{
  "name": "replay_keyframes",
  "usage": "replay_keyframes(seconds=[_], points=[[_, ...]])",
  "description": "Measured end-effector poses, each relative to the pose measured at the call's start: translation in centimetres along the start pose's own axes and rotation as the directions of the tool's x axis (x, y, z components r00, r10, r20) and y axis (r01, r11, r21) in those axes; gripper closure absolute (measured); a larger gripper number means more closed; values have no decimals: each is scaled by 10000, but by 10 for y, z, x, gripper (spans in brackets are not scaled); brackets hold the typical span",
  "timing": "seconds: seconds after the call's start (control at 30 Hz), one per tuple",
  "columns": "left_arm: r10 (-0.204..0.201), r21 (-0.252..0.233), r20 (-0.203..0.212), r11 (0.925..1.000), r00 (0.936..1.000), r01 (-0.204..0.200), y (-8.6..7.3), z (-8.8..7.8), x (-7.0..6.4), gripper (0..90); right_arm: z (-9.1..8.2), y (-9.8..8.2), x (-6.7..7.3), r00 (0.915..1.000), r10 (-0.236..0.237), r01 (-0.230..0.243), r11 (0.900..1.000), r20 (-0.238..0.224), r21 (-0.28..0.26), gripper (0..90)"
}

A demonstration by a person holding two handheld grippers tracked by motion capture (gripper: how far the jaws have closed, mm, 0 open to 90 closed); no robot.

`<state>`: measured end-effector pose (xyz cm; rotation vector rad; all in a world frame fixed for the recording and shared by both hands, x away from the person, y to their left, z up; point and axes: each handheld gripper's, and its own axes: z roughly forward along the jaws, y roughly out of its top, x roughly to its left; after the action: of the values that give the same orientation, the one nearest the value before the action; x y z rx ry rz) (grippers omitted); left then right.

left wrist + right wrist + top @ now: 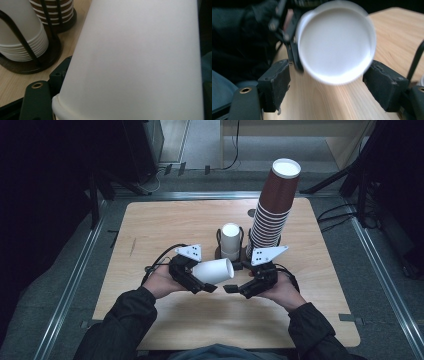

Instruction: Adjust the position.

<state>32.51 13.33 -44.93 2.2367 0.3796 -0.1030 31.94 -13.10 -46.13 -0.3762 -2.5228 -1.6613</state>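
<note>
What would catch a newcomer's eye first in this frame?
The tall leaning stack of brown paper cups at the far right of the wooden table stands out first. Next is the single white paper cup, lying sideways in the left gripper at the table's middle, its closed end towards the open right gripper. Behind them is a short stack of white cups in a black wire holder.

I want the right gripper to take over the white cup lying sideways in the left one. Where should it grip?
Grip the white cup across its free closed base end, coming in level from the right gripper side. The cup lies on its side, base toward it; the left gripper holds the rim end.
</note>
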Motion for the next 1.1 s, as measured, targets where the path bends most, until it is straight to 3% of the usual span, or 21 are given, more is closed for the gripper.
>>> replay_keyframes(seconds=[0.1, 0.2, 0.33, 0.47, 0.57, 0.83, 0.93, 1.1], points=[[-57, 121, -184, 9999, 9998, 59, -1, -3, 1, 226, 2, -1, 0, 9998, -134, 127, 9992, 179, 383, 215], [63, 548, -502, 9985, 9987, -36, -1, -3, 1, 226, 4, -3, 0, 9990, -207, 179, 9974, 391, 698, 215], [24, 850, -606, 9964, 9982, 27, -1, -3, 3, 226, 4, -4, -1, 9980, -234, 174, 9946, 581, 1024, 215], [133, 1275, -877, 9918, 9961, -20, -2, 0, 4, 226, 6, -6, -1, 9954, -538, 427, 9897, 789, 1367, 215], [315, 1774, -1077, 9841, 9937, -120, -3, 3, 5, 226, 8, -7, 0, 9937, -688, 538, 9853, 884, 1622, 215], [392, 2511, -1202, 9679, 9920, -78, -4, 11, 4, 226, 10, -8, 0, 9914, -812, 609, 9805, 1030, 1868, 211], [590, 2904, -1297, 9567, 9898, -190, -4, 16, 4, 226, 11, -8, -1, 9901, -928, 713, 9788, 1054, 1921, 209], [710, 3212, -1104, 9465, 9913, -321, -3, 24, 2, 226, 13, -8, -1, 9894, -973, 742, 9768, 1074, 2010, 204]])
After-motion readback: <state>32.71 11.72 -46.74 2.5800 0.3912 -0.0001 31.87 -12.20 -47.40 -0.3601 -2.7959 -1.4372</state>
